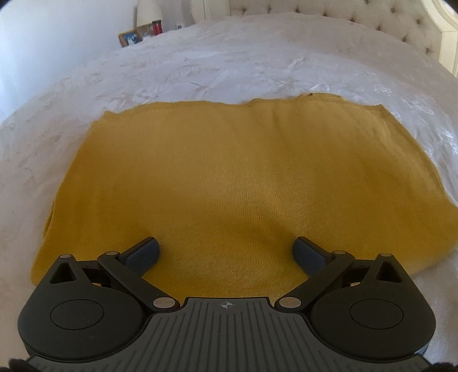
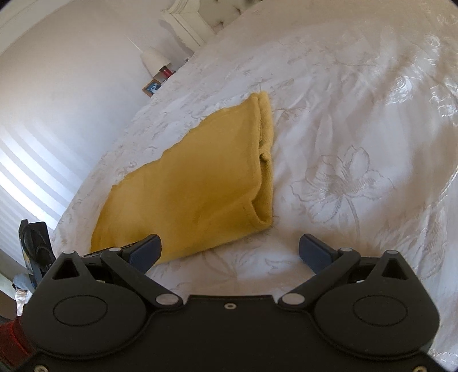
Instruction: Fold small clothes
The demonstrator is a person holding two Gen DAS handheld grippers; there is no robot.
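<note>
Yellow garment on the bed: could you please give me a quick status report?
Both hand-held grippers open, left, right, holding nothing. Garment folded flat on bedspread. Nothing in the way.

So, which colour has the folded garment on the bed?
Mustard yellow garment, plain knit; clearest in the left wrist view.

one folded yellow garment (image 1: 229, 183) is counted on one bed (image 1: 229, 65). two tools are counted, the left tool (image 1: 226, 251) and the right tool (image 2: 229, 249). one picture frame (image 1: 130, 38), one red cup (image 1: 157, 27) and one lamp (image 2: 154, 58) are counted beyond the bed.
</note>
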